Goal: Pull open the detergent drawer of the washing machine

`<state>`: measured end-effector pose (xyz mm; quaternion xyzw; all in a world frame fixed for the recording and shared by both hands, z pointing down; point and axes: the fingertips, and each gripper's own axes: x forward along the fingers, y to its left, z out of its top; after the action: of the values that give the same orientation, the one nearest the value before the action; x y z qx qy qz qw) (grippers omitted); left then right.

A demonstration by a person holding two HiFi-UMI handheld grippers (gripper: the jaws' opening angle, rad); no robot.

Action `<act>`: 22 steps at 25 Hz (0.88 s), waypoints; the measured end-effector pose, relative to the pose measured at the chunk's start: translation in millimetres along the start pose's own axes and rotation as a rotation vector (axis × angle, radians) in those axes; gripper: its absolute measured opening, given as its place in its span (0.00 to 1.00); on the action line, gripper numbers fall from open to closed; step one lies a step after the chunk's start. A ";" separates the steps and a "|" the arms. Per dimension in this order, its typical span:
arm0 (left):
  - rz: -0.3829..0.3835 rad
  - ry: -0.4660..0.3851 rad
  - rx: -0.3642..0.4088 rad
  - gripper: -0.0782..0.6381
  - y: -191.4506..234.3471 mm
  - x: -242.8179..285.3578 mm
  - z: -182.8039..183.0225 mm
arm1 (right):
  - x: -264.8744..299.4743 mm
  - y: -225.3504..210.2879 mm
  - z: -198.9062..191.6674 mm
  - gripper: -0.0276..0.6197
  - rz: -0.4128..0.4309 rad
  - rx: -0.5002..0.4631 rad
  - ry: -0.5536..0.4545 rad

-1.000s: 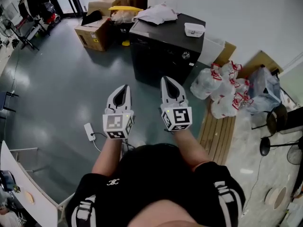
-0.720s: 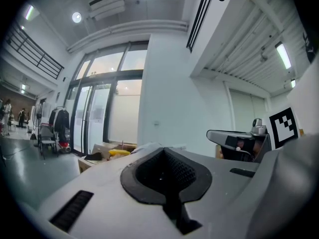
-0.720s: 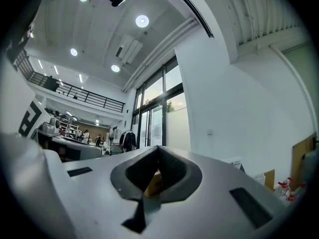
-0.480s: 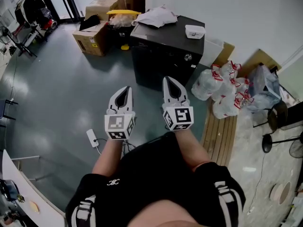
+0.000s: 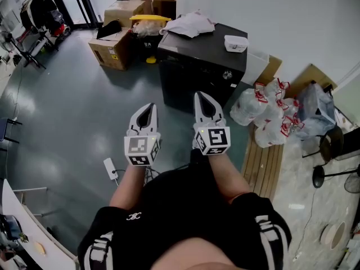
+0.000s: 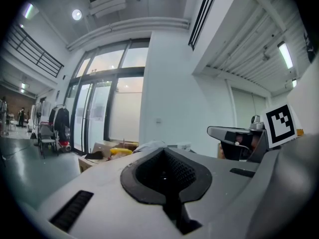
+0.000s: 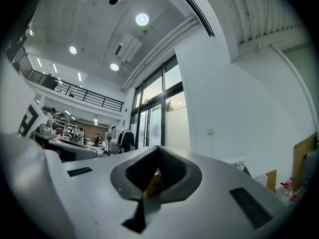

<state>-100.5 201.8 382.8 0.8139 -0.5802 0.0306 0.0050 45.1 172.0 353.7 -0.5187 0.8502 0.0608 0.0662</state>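
1. Nearest the person, both tools are held out side by side above the floor and apart from each other. The left gripper (image 5: 148,107) has its jaws pressed together with nothing between them. The right gripper (image 5: 202,97) is likewise closed and empty.
2. On the floor by the person's left side lies a white power strip (image 5: 110,168) with its cable. A step that way could snag it.
3. Ahead of the right gripper, near but not touching it, stands the washing machine (image 5: 197,77), a black box seen from above. Its front is dark and steeply foreshortened.
4. A small round knob (image 5: 227,75) shows near the front's upper right corner. The detergent drawer itself I cannot make out, though it probably sits along that top front edge.
5. With the jaws closed, neither tool can take the drawer front. One must open first or it will only slide off or bump the knob.
6. Full plastic bags (image 5: 264,111) crowd the machine's right side, so a wide swing of the right gripper could strike them.
7. On the machine's top, a crumpled cloth (image 5: 188,22) lies at the far left corner and a white container (image 5: 235,43) near the right edge. A hard jerk on the drawer could shake them.
8. Farthest, cardboard boxes (image 5: 115,44) stand on the floor beyond the machine's left side.
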 end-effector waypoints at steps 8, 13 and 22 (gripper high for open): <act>0.030 0.000 0.017 0.11 19.8 65.5 3.8 | 60.1 -40.5 -12.1 0.05 0.010 0.009 -0.017; 0.048 0.015 0.016 0.11 30.9 124.8 1.8 | 110.8 -71.9 -27.1 0.05 0.037 0.012 -0.008; 0.084 0.053 0.017 0.11 47.1 244.5 2.1 | 207.6 -146.5 -53.3 0.05 0.081 0.039 0.010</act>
<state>-65.6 -44.5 393.0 0.7877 -0.6132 0.0571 0.0123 78.7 -85.2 364.6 -0.4827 0.8719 0.0441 0.0693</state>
